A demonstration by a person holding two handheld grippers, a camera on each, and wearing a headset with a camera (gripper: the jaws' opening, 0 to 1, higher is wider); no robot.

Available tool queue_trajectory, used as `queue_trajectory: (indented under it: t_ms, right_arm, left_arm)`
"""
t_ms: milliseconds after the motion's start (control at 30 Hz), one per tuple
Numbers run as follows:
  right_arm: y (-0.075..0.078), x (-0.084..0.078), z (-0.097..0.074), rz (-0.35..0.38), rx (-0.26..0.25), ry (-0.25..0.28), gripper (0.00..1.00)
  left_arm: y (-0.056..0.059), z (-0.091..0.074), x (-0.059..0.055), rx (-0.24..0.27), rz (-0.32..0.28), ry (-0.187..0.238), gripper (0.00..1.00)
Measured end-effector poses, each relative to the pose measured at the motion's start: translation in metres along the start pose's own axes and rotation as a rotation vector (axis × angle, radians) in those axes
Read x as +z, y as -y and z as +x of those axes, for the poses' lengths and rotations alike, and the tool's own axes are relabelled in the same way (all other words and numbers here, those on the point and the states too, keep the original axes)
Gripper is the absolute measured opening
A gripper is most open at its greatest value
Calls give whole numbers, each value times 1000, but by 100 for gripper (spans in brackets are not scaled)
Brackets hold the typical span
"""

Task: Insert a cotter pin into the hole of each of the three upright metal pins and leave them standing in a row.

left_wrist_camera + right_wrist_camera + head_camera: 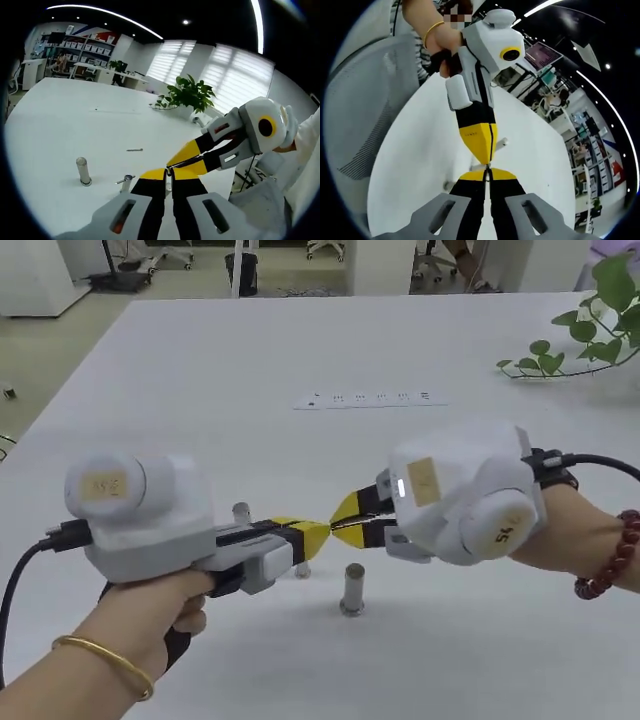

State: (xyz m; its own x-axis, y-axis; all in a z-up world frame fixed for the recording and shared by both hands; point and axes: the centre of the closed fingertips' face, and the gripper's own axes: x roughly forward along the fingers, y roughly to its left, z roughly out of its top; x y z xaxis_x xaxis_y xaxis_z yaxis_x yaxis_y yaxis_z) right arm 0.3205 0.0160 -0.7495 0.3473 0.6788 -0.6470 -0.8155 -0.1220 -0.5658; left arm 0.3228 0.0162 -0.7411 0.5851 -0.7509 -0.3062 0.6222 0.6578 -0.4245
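- Left gripper and right gripper are nose to nose just above the counter, yellow tips touching in the head view
- Left fingers are clenched, tips pressed together; whether anything thin is nipped between them is too small to tell
- Right fingers are clenched too, coming in from the opposite side and meeting the left tips point to point
- One upright metal pin stands on the near side of the meeting tips, with open counter all round it
- A second metal pin peeks out right under the left fingers, partly hidden
- A third metal pin stands behind the left gripper's body, only its top showing
- In the left gripper view, the pin closest to the fingers has a thin bit jutting sideways near its top
- A loose cotter pin lies flat on the counter, well beyond the pins
- Plenty of room: bare white counter runs out to the far edge, with a power strip lying mid-counter and a plant trailing in at the far right corner
- The counter's left edge slants away, well apart from both grippers
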Motion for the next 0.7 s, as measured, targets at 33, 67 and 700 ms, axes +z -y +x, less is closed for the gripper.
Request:
queue_trajectory:
  t_ms: [33, 67, 700]
  right_arm:
    - [0, 0, 0, 3, 1, -1, 3]
    - [0, 0, 0, 6, 0, -1, 3]
    - [-2, 0, -1, 276, 50, 88, 7]
  left_arm:
    - [0, 0, 0, 0, -9, -1, 1]
    - [0, 0, 0, 0, -14, 1, 1]
    - [0, -2, -5, -11, 112, -33, 0]
